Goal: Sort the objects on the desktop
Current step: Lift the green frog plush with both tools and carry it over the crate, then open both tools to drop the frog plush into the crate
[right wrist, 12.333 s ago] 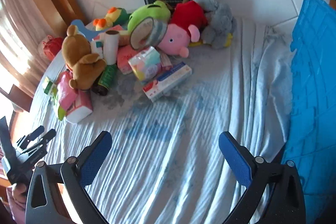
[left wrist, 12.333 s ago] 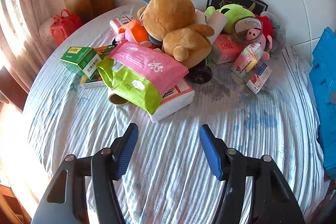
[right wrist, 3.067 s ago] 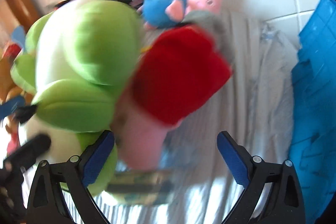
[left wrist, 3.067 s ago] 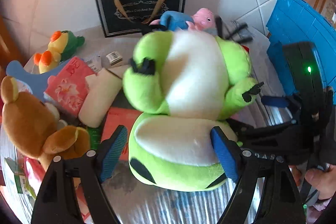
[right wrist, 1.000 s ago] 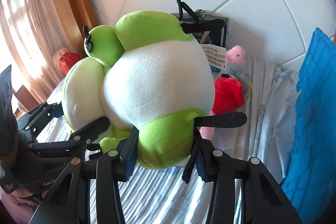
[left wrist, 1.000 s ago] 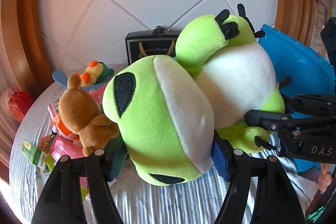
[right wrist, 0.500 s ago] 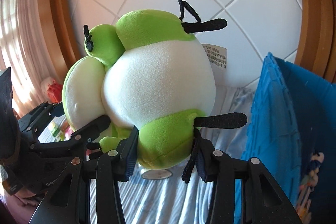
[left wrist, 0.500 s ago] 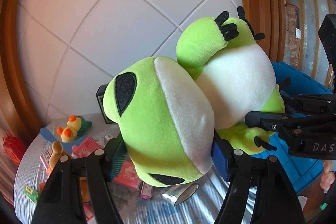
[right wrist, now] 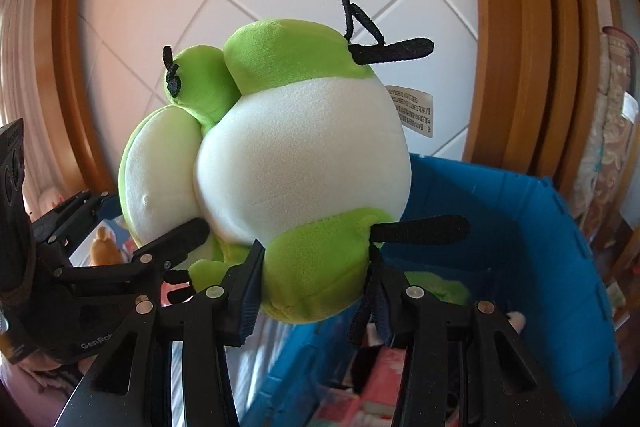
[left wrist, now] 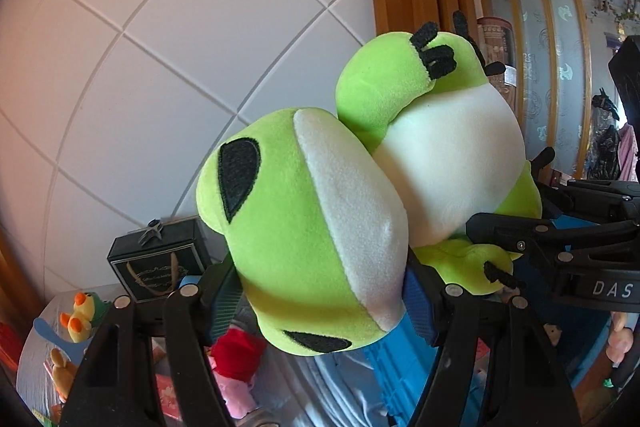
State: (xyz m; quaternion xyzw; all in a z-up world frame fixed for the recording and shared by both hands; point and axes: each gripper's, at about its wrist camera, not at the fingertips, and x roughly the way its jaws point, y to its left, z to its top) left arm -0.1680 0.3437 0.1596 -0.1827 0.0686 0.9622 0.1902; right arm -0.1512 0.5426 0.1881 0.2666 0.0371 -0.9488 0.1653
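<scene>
Left gripper (left wrist: 320,291) is clamped on the green frog plush's (left wrist: 304,227) head; I have the right gripper (right wrist: 316,287) closed on one green leg at its other end. Plush is held up in the air between both, above the bed (left wrist: 344,387) and beside the blue bin (right wrist: 520,227). Long axis runs roughly level from one gripper to the other. In the left wrist view, head sits toward me, white belly and limbs away and up-right. Black-toed feet stick outward. Sewn label (right wrist: 412,109) hangs on its right flank.

Green plush frog (left wrist: 304,227) clamped by head in left gripper (left wrist: 320,291), right gripper (left wrist: 516,243) pinching its leg
</scene>
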